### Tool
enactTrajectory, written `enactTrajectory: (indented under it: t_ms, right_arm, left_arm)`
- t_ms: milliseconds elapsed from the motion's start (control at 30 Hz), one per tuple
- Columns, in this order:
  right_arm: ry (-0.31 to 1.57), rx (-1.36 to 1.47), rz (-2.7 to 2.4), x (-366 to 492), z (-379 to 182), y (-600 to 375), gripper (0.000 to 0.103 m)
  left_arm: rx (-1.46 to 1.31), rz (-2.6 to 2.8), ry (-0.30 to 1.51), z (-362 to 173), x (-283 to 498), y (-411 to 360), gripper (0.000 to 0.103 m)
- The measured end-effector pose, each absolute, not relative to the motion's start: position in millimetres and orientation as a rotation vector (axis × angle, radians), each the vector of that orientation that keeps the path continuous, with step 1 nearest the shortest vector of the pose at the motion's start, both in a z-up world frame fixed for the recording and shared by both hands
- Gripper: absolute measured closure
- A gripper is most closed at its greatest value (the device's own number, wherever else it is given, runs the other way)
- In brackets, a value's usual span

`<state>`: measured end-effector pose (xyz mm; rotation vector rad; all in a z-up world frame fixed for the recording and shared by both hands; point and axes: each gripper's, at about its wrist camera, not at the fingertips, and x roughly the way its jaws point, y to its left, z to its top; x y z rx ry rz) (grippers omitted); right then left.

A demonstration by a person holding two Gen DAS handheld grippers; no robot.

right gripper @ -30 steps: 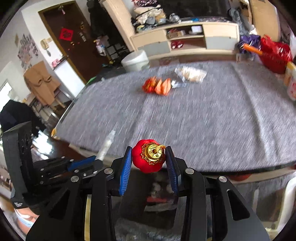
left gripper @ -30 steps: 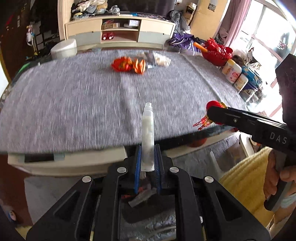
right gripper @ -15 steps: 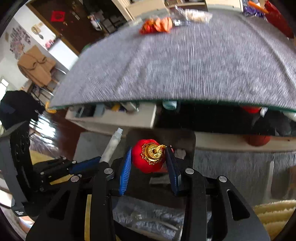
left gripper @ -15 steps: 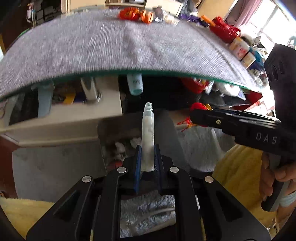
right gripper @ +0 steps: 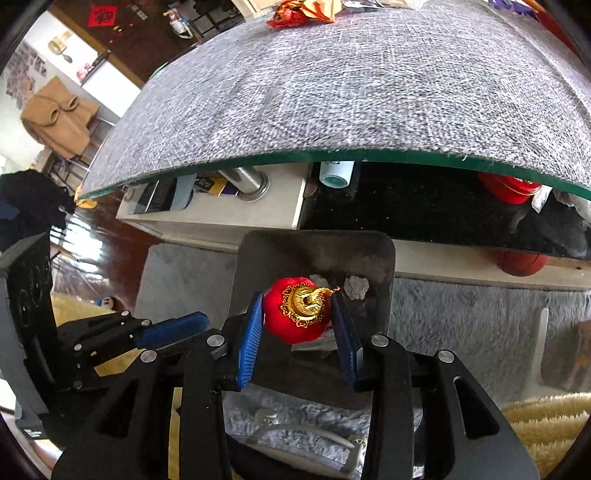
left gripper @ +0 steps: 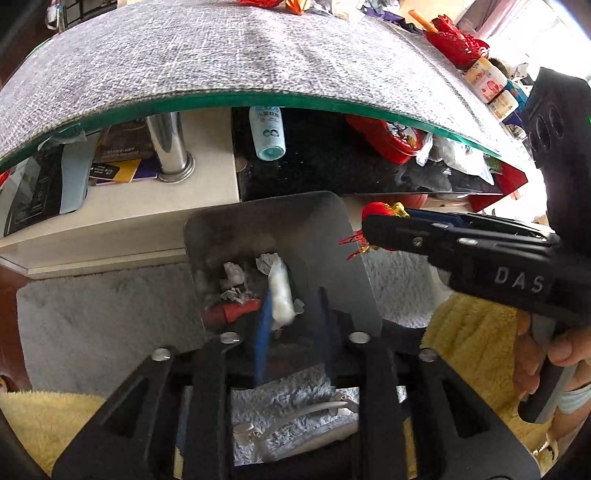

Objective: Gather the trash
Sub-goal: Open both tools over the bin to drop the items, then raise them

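Observation:
A dark grey bin [left gripper: 266, 210] [right gripper: 314, 240] stands on the floor below the table edge, with crumpled tissue and a red wrapper inside. My left gripper [left gripper: 293, 314] hangs over it with its jaws opening. The white tube [left gripper: 280, 291] is blurred, slipping past the left pad into the bin, and neither pad presses it. My right gripper [right gripper: 297, 314] is also over the bin. A red ornament with a gold cap [right gripper: 295, 310] [left gripper: 384, 212] sits between its blue pads. Its jaws are opening, but both pads still touch the ornament.
The grey-clothed glass table [left gripper: 221, 55] [right gripper: 369, 92] overhangs the bin's far side. Orange wrappers [right gripper: 299, 13] lie at its far edge. Below sit a shelf with a chrome leg [left gripper: 170, 147] and a bottle [left gripper: 267, 133]. A fluffy grey rug [left gripper: 92, 314] and yellow fabric [left gripper: 469, 332] surround the bin.
Both grippers sank from table level to just above the bin. The left jaws spread and the white tube dropped out of them. The right jaws widened a little around the ornament.

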<state>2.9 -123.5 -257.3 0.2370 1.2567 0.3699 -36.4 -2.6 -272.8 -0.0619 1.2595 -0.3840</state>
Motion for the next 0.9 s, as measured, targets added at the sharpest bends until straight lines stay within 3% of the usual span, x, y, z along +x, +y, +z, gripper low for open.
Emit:
enactTrajectory:
  t_ms: [67, 233, 467, 700, 900]
  right_arm:
    - [1.246, 0.253, 0.361, 3.5, -254.8, -128.4, 0.044]
    - [1.235, 0.280, 0.337, 4.3, -253.1, -138.0, 0.039]
    - [1.198, 0.334, 0.299, 4.9, -244.8, -155.1, 0.011]
    - [1.137, 0.371, 0.284, 15.2, -217.9, -170.5, 0.008]
    - [1.055, 0.338, 0.263, 36.0, -169.1, -184.0, 0.008]
  left_arm:
    - [-0.060, -0.369, 1.259, -273.3, -36.1, -0.3, 0.068]
    - [-0.057, -0.339, 1.252, -272.0, -34.6, 5.1, 0.058]
    - [-0.063, -0.351, 1.234, -262.0, -33.5, 6.0, 0.029]
    - [-0.065, -0.385, 1.177, -226.5, -27.2, 3.0, 0.017]
    - [-0.039, -0.346, 1.096, -181.5, -3.8, 13.6, 0.015]
